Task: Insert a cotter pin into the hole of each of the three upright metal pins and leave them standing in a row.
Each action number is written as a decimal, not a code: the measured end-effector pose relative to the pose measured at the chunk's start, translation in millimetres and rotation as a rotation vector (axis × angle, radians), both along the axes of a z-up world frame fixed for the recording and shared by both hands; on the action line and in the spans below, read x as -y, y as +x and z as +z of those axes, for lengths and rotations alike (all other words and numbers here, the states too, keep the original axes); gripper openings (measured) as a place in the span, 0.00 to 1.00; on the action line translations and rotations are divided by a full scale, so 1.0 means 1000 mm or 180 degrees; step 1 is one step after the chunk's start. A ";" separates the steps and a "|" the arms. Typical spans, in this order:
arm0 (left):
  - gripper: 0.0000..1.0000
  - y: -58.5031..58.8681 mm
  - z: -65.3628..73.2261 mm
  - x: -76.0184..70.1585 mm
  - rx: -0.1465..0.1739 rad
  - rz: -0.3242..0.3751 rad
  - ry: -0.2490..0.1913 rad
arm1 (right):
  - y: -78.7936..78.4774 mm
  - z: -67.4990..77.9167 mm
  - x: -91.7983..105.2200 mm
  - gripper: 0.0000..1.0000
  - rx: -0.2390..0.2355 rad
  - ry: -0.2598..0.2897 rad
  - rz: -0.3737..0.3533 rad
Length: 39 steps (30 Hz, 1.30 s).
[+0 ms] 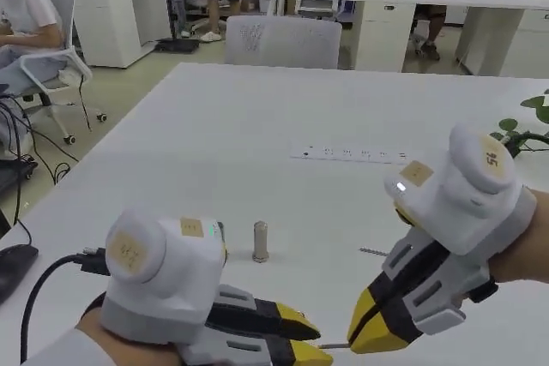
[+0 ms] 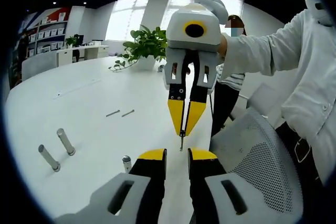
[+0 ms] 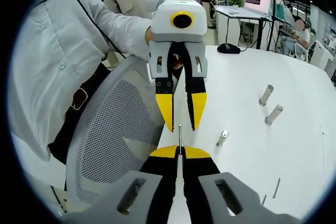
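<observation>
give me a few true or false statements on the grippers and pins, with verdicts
1. The right gripper is shut on a cotter pin. True.
2. The left gripper grips a metal pin. False: its jaws are open and hold nothing.
3. Three metal pins stand on the table. True.
4. No cotter pin lies loose on the table. False: two loose cotter pins lie on it, apart from the metal pins.
</observation>
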State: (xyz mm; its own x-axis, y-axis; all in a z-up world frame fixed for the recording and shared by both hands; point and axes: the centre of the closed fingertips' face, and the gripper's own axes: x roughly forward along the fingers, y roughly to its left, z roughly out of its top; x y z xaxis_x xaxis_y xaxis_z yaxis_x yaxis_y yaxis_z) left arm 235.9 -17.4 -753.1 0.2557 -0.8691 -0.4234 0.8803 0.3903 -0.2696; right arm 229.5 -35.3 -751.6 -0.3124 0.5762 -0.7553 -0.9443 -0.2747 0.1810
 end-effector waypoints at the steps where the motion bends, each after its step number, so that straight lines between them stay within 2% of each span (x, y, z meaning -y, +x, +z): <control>1: 0.15 0.001 -0.002 -0.001 0.0010 0.0011 0.0014 | 0.001 0.000 0.000 0.04 0.0000 -0.0001 -0.0014; 6: 0.15 0.007 -0.012 -0.014 -0.0013 0.0149 0.0035 | 0.006 -0.002 0.002 0.04 0.0033 -0.0007 -0.0098; 9: 0.16 0.008 -0.020 -0.022 -0.0051 0.0206 0.0102 | 0.010 -0.004 0.004 0.04 0.0047 -0.0012 -0.0166; 16: 0.22 0.018 -0.034 -0.034 -0.0030 0.0398 0.0177 | 0.011 -0.005 0.007 0.04 0.0070 -0.0024 -0.0229; 22: 0.26 0.026 -0.043 -0.037 0.0061 0.0444 0.0285 | 0.013 -0.007 0.010 0.04 0.0068 -0.0025 -0.0291; 26: 0.27 0.033 -0.045 -0.038 0.0185 0.0417 0.0325 | 0.015 -0.008 0.012 0.04 0.0068 -0.0021 -0.0328; 27: 0.27 0.036 -0.045 -0.037 0.0272 0.0366 0.0359 | 0.015 -0.008 0.012 0.04 0.0070 -0.0022 -0.0332; 32: 0.27 0.045 -0.050 -0.039 0.0376 0.0263 0.0436 | 0.018 -0.008 0.014 0.04 0.0074 -0.0023 -0.0363; 35: 0.27 0.049 -0.053 -0.038 0.0449 0.0237 0.0423 | 0.019 -0.009 0.016 0.04 0.0068 -0.0026 -0.0382; 37: 0.26 0.053 -0.052 -0.036 0.0477 0.0237 0.0328 | 0.021 -0.009 0.017 0.04 0.0067 -0.0026 -0.0394; 39: 0.26 0.055 -0.052 -0.033 0.0520 0.0207 0.0295 | 0.021 -0.009 0.018 0.04 0.0067 -0.0028 -0.0408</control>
State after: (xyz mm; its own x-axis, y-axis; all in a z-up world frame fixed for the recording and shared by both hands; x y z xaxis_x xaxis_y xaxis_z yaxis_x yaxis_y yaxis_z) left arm 290.9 15.7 -805.3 0.3819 -0.8078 -0.4491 0.8816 0.4643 -0.0854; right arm 251.0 -53.1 -760.9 -0.2206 0.6037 -0.7661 -0.9752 -0.1500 0.1627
